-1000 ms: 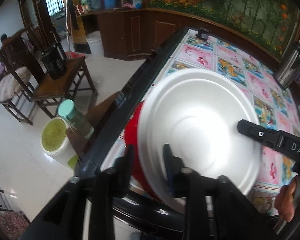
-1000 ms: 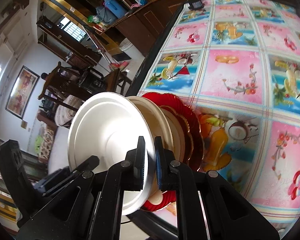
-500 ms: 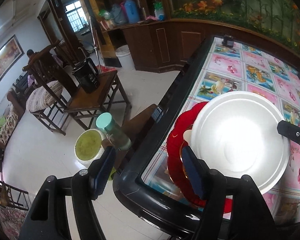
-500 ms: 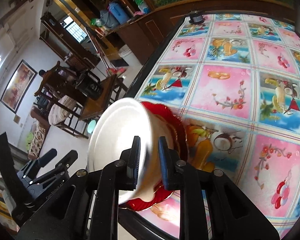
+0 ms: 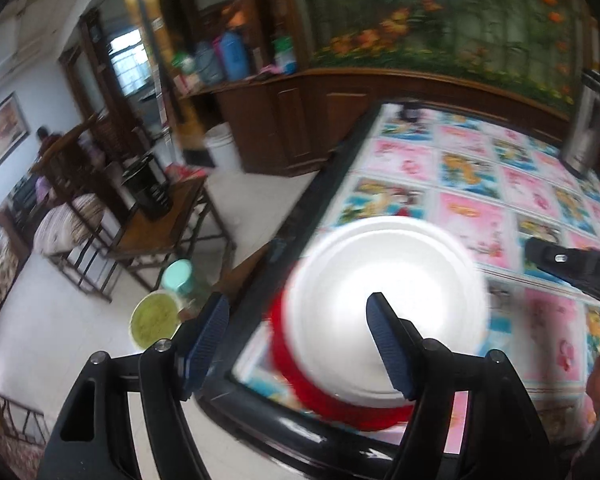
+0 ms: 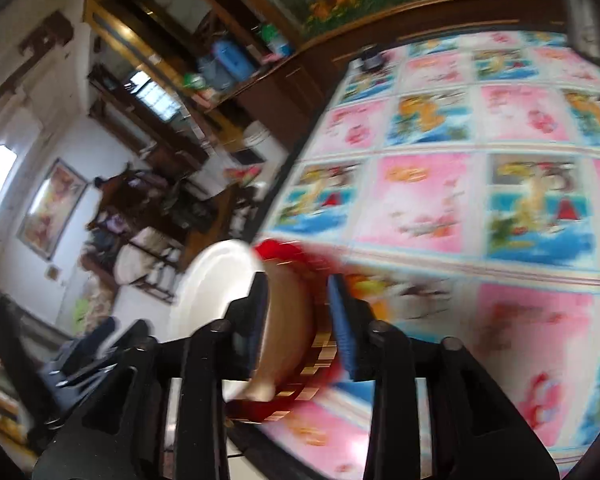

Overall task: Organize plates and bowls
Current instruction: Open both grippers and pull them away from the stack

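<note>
1. In the left wrist view, my left tongs (image 5: 296,340) stood wide open in the lower middle of the frame and held nothing. The left pad hung over the floor beyond the desk's rim, and the right pad lay in front of the white plate (image 5: 388,292).
2. In the right wrist view, my right tongs (image 6: 300,320) were parted too. The pads sat either side of the stack's edge at lower centre, though blur kept me from telling whether either touched it.
3. The white plate topped a stack on the red plate (image 5: 340,400), which sat at the desk's (image 5: 480,184) near corner, close to the black rim.
4. The stack lay straight ahead of the left tongs, face-on. To the right tongs it was edge-on, with beige dishes (image 6: 288,320) between white and red.
5. I judged the right tongs nearer to any regrasp of the rim.
6. Farther off, the patterned cloth ran to the upper right.
</note>
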Demonstrator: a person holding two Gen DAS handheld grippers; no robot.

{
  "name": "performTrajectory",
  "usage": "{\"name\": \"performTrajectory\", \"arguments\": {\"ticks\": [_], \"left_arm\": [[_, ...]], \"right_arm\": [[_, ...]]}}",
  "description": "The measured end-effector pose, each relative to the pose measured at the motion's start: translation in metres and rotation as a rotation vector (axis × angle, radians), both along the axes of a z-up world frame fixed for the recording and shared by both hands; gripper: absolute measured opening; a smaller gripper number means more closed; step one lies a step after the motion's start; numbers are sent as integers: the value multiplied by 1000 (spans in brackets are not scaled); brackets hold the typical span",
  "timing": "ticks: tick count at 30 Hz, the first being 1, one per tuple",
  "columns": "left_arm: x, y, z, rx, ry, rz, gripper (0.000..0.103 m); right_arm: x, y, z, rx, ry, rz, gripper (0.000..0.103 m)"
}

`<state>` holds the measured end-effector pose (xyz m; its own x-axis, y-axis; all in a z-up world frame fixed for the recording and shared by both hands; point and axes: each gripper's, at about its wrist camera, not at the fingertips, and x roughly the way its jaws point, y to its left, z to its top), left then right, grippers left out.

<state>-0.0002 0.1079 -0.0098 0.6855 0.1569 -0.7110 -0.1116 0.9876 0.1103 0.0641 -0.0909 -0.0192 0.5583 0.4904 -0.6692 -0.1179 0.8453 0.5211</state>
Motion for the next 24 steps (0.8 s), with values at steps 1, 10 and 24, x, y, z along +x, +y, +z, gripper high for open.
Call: {"name": "performTrajectory", "arguments": {"ticks": [1, 10, 24], "left_arm": [[-1, -9, 2, -2, -10, -26, 72], [6, -121, 3, -84, -50, -297, 80], [60, -227, -74, -99, 152, -371, 80]], "right_arm": [[-2, -9, -3, -35, -1, -26, 34], [-31, -102, -18, -264, -14, -234, 34], [-53, -227, -54, -302, 93, -467, 43]]}}
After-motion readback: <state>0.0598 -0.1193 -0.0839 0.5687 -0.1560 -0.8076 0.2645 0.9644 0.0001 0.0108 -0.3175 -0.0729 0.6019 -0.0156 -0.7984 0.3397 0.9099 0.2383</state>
